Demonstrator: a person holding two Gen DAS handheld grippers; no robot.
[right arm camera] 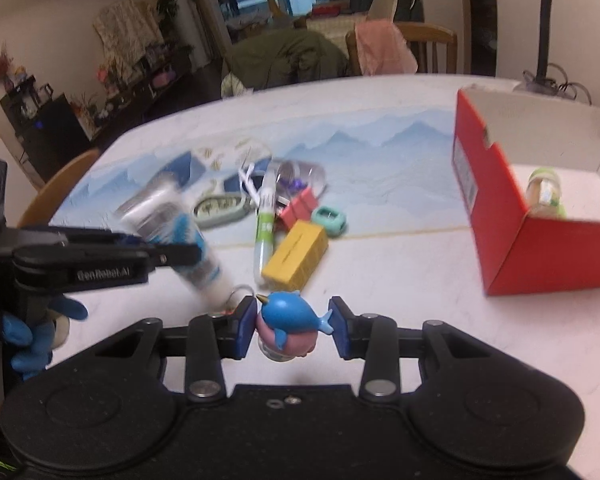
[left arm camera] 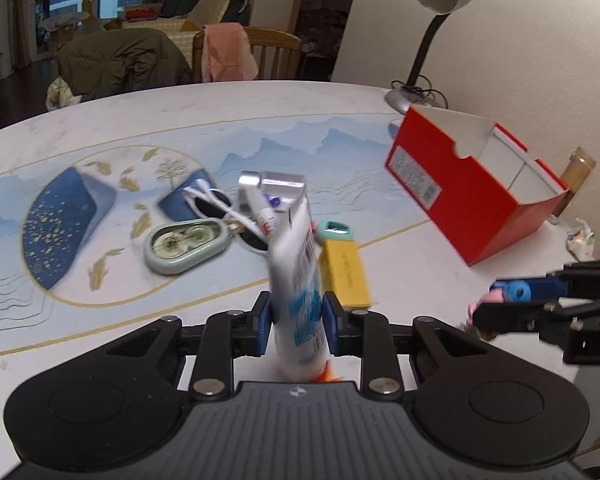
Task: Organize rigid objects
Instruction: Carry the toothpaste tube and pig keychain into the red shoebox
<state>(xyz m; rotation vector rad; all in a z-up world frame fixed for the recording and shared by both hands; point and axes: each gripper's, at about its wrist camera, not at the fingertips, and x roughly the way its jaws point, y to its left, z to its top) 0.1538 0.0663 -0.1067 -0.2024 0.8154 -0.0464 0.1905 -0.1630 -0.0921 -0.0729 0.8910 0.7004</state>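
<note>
Clearly the counter (left arm camera: 100, 112) is mid-sort: a red box (left arm camera: 452, 200) sits open-topped at its far right near the wall, handy as the bin, and one small jar (right arm camera: 544, 192) already lies inside. Loose bits lie heaped mid-counter, a yellow block (right arm camera: 296, 256) and a pale green case (left arm camera: 184, 246) among them, presumably awaiting their turn. Both tongs hang above the surface, each loaded. The left tongs (left arm camera: 296, 322) are clamped narrow on a white tube (left arm camera: 300, 280), gripped low so it stands up clear. The right tongs (right arm camera: 292, 326) pinch a blue whale figurine (right arm camera: 292, 314) across its body, likely box-bound.
</note>
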